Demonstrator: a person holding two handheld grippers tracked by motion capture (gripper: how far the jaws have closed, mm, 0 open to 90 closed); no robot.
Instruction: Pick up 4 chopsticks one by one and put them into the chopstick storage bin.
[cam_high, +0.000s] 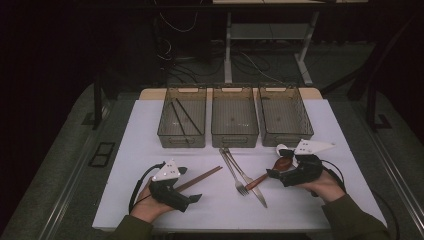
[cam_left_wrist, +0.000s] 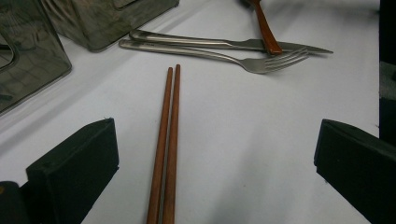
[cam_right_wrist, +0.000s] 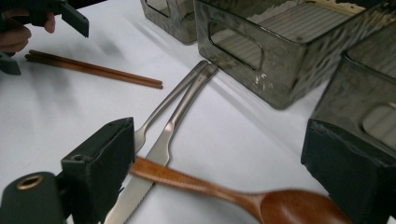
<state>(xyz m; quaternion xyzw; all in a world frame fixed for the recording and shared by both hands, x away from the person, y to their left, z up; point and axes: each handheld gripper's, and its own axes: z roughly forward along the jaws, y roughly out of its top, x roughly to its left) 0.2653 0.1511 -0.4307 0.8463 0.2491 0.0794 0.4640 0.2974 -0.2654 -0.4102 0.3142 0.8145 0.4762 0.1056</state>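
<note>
A pair of brown chopsticks (cam_high: 201, 178) (cam_left_wrist: 168, 140) lies on the white table (cam_high: 125, 165), running between the wide-apart jaws of my open left gripper (cam_high: 188, 185) (cam_left_wrist: 217, 140). At the centre a steel fork (cam_high: 233, 172) (cam_left_wrist: 210, 55) and knife (cam_high: 251, 183) (cam_left_wrist: 224, 44) lie side by side. A wooden spoon (cam_high: 272, 169) (cam_right_wrist: 233, 191) rests with its handle across the knife blade (cam_right_wrist: 159, 154). My right gripper (cam_high: 278, 163) (cam_right_wrist: 224, 158) is open, one jaw on either side of the spoon and touching nothing.
Three smoky plastic bins stand in a row at the back: left bin (cam_high: 166, 135) with two black sticks (cam_high: 182, 117), middle bin (cam_high: 234, 135), right bin (cam_high: 287, 132). Bare tabletop lies at far left and front. The right gripper view catches the left gripper (cam_right_wrist: 56, 11).
</note>
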